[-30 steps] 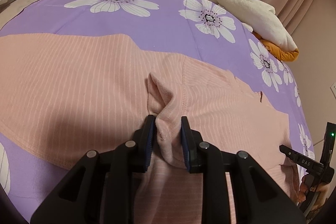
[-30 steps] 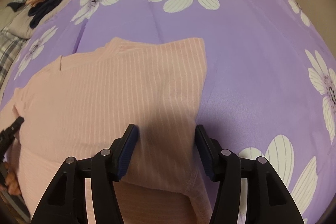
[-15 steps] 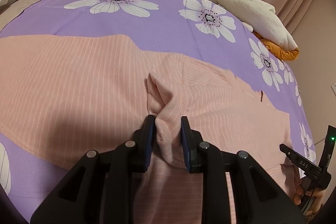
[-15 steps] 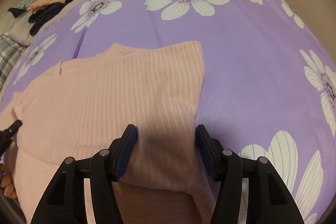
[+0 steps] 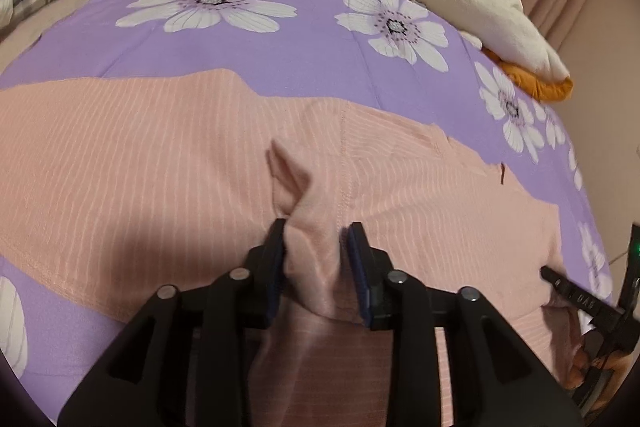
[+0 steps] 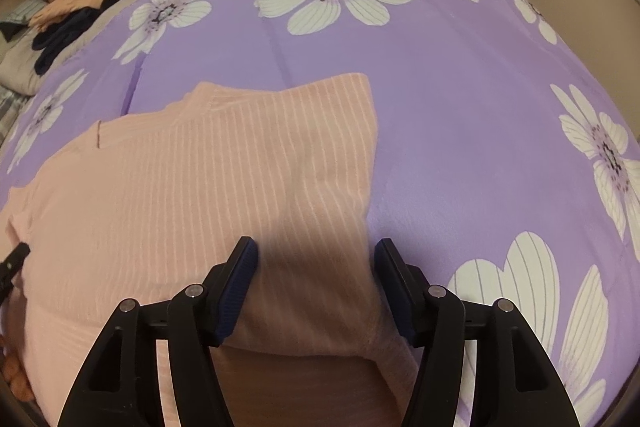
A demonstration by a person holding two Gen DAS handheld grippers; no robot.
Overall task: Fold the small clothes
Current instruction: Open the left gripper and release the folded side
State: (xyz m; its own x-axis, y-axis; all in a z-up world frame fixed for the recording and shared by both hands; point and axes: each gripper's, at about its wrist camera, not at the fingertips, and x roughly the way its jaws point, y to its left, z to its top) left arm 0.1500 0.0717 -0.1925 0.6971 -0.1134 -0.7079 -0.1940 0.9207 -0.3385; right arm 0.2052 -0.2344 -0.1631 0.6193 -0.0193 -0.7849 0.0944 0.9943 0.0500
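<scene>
my left hand-held gripper (image 5: 316, 259), jaws just easing apart around a bunched fold of the pink striped shirt (image 5: 140, 163) on the floral bed cover (image 5: 300, 51); my right hand-held gripper (image 6: 316, 287) spread over its folded edge.

A soft, matt pink ribbed-knit top (image 5: 168, 163) is lying across a smooth purple bedspread (image 5: 304, 59) that is giving off a faint sheen. The left hand-held gripper (image 5: 316, 259), moulded in matt black plastic with small metal rivets and ridged blue rubbery pads (image 5: 357, 267), is framing a bunched fold of the knit. A fluffy cream plush toy (image 5: 480, 15) is showing behind.
</scene>
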